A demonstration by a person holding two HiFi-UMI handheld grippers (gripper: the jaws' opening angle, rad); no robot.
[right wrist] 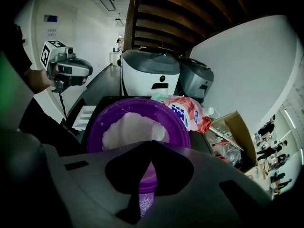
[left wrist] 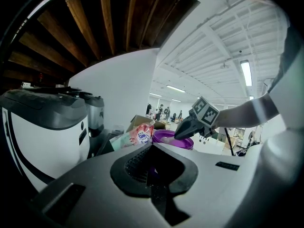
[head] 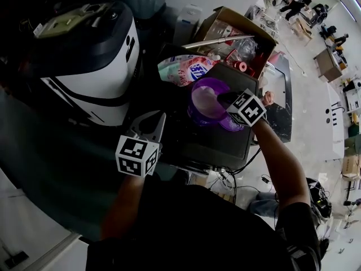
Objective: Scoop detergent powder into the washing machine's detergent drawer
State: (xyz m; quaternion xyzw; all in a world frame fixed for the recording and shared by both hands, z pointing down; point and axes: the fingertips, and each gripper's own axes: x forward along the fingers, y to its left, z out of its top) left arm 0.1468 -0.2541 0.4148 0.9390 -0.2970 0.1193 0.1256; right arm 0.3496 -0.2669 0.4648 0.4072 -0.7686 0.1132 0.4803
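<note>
A purple bowl [right wrist: 118, 120] holding white detergent powder [right wrist: 130, 129] stands on the dark washing machine top [head: 217, 140]. My right gripper [head: 221, 99] reaches into the bowl from the right. Its jaws are shut on a purple scoop handle [right wrist: 144, 196], and their tips sit just over the powder; the scoop's head is hidden. My left gripper [head: 161, 117] hangs to the left of the machine, apart from the bowl [left wrist: 172, 137], shut and holding nothing. A white compartmented tray [right wrist: 84, 118], which looks like the detergent drawer, lies left of the bowl in the right gripper view.
A pink-and-white detergent bag [head: 185, 69] lies right behind the bowl. Behind that is an open cardboard box [head: 240, 35] of odds and ends. A large white-and-black appliance [head: 93, 61] stands at the left. Cables [head: 248, 174] hang in front of the machine.
</note>
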